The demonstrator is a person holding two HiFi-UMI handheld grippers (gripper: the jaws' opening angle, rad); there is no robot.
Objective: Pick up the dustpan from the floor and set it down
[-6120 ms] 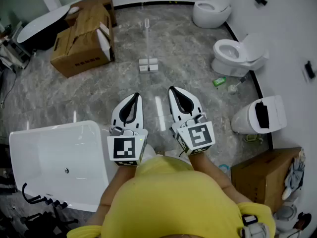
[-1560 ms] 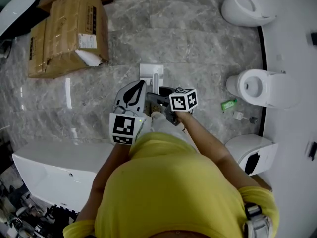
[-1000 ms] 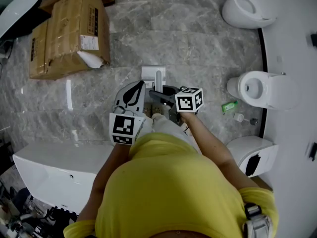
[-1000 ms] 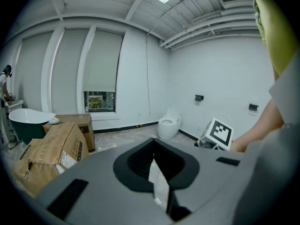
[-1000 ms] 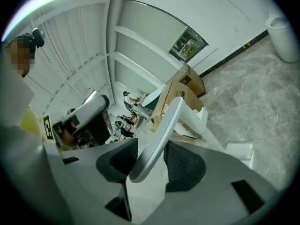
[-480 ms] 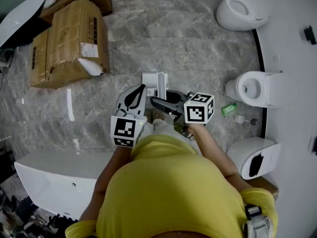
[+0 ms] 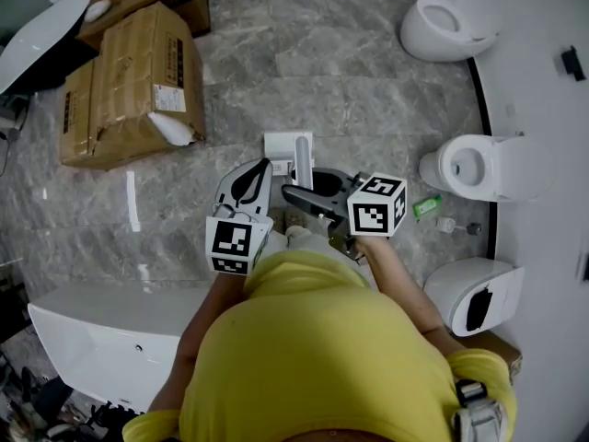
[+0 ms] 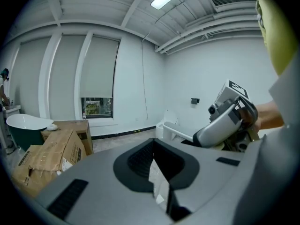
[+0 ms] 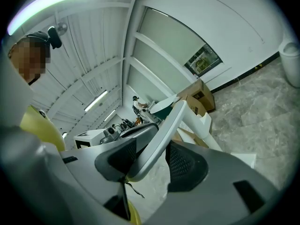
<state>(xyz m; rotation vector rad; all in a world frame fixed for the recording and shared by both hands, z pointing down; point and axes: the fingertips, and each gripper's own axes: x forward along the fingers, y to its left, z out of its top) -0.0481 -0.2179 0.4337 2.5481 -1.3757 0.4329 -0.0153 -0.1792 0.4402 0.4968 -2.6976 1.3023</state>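
The white dustpan (image 7: 281,145) hangs just over the grey marble floor ahead of my feet, and its long handle (image 7: 302,155) slants up toward me. My right gripper (image 7: 301,182) reaches in from the right and is shut on that handle. In the right gripper view the white handle (image 9: 161,130) runs aslant between the two dark pads of the right gripper (image 9: 164,139). Beside it on the left, my left gripper (image 7: 263,165) is shut with nothing in it. The left gripper view shows the left gripper (image 8: 156,149) closed, and the right gripper (image 8: 225,121) off to its right.
Cardboard boxes (image 7: 129,81) lie at the upper left. Toilets (image 7: 451,17) (image 7: 483,166) (image 7: 469,293) line the curved white wall on the right, with a small green item (image 7: 425,207) on the floor near them. A white bathtub (image 7: 83,339) is at the lower left.
My right gripper has come up with the dustpan handle in it, and its marker cube has shifted right in the head view. The left gripper has hardly moved.
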